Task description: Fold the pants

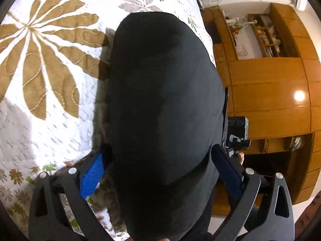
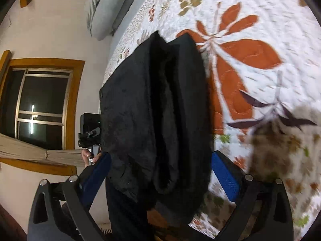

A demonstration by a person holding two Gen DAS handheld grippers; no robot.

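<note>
The black pants hang in a thick folded bundle between the two grippers, lifted above the floral quilt. My left gripper has its blue pads closed on the near end of the fabric. In the right wrist view the pants show layered folds, and my right gripper holds them between its blue pads. Each view shows the other gripper past the cloth: the right one and the left one.
The white quilt with brown and orange leaf prints covers the bed. A wooden wardrobe and shelves stand beyond the bed edge. A grey pillow, a window and a curtain lie on the other side.
</note>
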